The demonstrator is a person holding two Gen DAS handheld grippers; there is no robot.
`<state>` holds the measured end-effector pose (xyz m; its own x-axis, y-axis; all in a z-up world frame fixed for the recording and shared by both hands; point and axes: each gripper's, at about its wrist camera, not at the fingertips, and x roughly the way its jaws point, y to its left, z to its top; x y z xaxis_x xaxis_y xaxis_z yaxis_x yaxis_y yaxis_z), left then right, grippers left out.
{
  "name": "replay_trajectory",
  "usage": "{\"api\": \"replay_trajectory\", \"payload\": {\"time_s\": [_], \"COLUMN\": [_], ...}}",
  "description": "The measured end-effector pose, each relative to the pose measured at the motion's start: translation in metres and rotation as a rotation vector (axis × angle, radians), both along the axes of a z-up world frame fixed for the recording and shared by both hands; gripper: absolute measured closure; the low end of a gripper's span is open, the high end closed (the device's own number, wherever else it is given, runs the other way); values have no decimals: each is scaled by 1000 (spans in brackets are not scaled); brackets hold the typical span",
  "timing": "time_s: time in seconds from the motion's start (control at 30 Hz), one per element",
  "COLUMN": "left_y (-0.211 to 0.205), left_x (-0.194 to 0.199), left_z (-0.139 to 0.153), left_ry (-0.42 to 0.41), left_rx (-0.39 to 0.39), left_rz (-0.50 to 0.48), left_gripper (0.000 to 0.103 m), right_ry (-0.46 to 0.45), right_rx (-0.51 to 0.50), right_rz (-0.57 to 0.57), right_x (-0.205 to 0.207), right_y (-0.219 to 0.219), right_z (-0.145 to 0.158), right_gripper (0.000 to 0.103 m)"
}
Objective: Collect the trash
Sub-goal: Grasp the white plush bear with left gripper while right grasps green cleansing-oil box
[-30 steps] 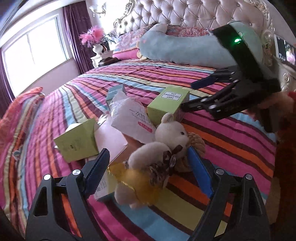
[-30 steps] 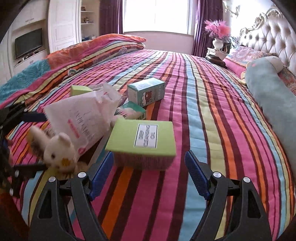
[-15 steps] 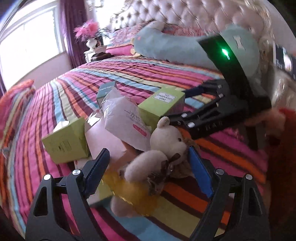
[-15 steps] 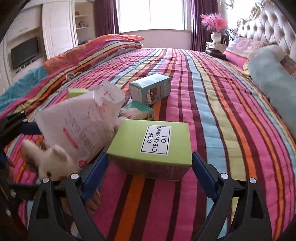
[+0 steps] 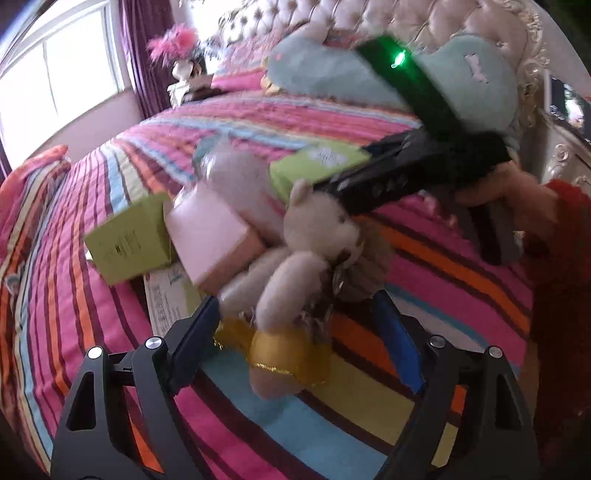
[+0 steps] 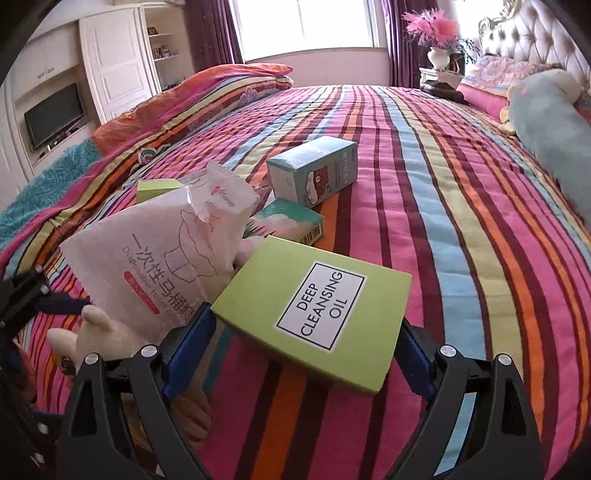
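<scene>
Trash lies on the striped bed. A green "Deep Cleansing Oil" box (image 6: 317, 314) sits tilted between the fingers of my right gripper (image 6: 299, 350); the jaws are wide and flank it. It shows blurred in the left wrist view (image 5: 317, 162). A white toilet-cover packet (image 6: 166, 258), a teal bear box (image 6: 314, 170), a small teal carton (image 6: 288, 221) and another green box (image 5: 129, 240) lie nearby. My left gripper (image 5: 295, 332) is open around a cream teddy bear (image 5: 310, 258) with a yellow skirt. A pink box (image 5: 210, 236) leans beside it.
A long pale-blue plush pillow (image 6: 554, 129) lies by the tufted headboard (image 5: 424, 22). A folded orange quilt (image 6: 184, 96) lies at the bed's far side. A nightstand with a pink flower vase (image 6: 439, 55), a TV (image 6: 55, 114) and white cabinets stand beyond.
My right gripper has moved in until the green oil box sits between its fingers, tilted. My left gripper has closed in on the teddy bear, which now sits between its fingers.
</scene>
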<state>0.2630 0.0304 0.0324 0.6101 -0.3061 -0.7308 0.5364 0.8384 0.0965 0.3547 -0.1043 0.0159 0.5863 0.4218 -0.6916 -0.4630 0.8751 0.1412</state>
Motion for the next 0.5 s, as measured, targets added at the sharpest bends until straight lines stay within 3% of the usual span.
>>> {"api": "replay_trajectory", "payload": {"time_s": [0.03, 0.1, 0.2, 0.27, 0.43, 0.47, 0.5], "left_y": [-2, -2, 13, 20, 21, 22, 23], "left_x": [3, 8, 10, 5, -23, -30, -38], "left_z": [-5, -8, -3, -2, -12, -13, -14], "left_ry": [5, -20, 2, 12, 20, 23, 17], "left_rx": [19, 39, -88, -144, -182, -195, -202], "left_rz": [14, 55, 109, 127, 154, 162, 174], "left_gripper": [22, 42, 63, 66, 72, 72, 73], "right_ry": [2, 1, 5, 5, -28, -38, -43], "right_rx": [1, -3, 12, 8, 42, 64, 78], "right_rz": [-8, -18, -21, -23, -25, -28, -34], "right_x": [1, 2, 1, -4, -25, -31, -36], "right_y": [0, 2, -2, -6, -22, -30, -36], "right_z": [0, -1, 1, 1, 6, 9, 12], "right_gripper": [17, 17, 28, 28, 30, 37, 37]}}
